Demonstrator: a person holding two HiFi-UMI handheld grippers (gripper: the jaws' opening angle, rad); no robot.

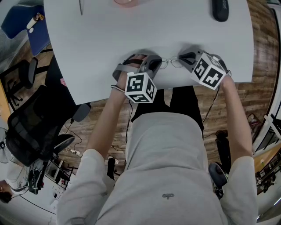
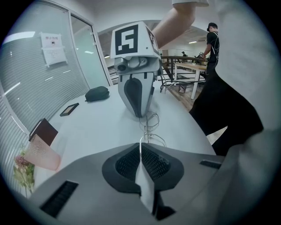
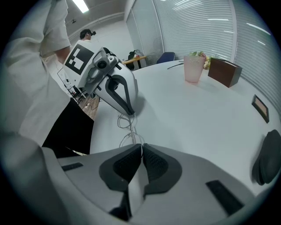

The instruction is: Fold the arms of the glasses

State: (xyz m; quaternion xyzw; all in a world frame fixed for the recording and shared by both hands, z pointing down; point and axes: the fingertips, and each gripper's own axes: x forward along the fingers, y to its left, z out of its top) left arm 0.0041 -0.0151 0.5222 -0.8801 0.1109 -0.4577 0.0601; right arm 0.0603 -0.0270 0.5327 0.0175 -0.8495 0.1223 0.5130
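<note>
Fold apparently in progress: wire-rimmed glasses (image 1: 170, 64) lie near the white table's (image 1: 109, 39) front edge, one end pinched in the closed left gripper (image 1: 151, 66), the other in the closed right gripper (image 1: 186, 59); neither arm visibly folded yet.

On the white desk (image 1: 101, 48), a pink cup (image 1: 127, 2) sits at twelve o'clock and a black pouch (image 1: 220, 9) at one o'clock. A brown box (image 3: 225, 72) stands just beside the cup. Off the desk at eight o'clock is a black office chair (image 1: 30, 127).
</note>
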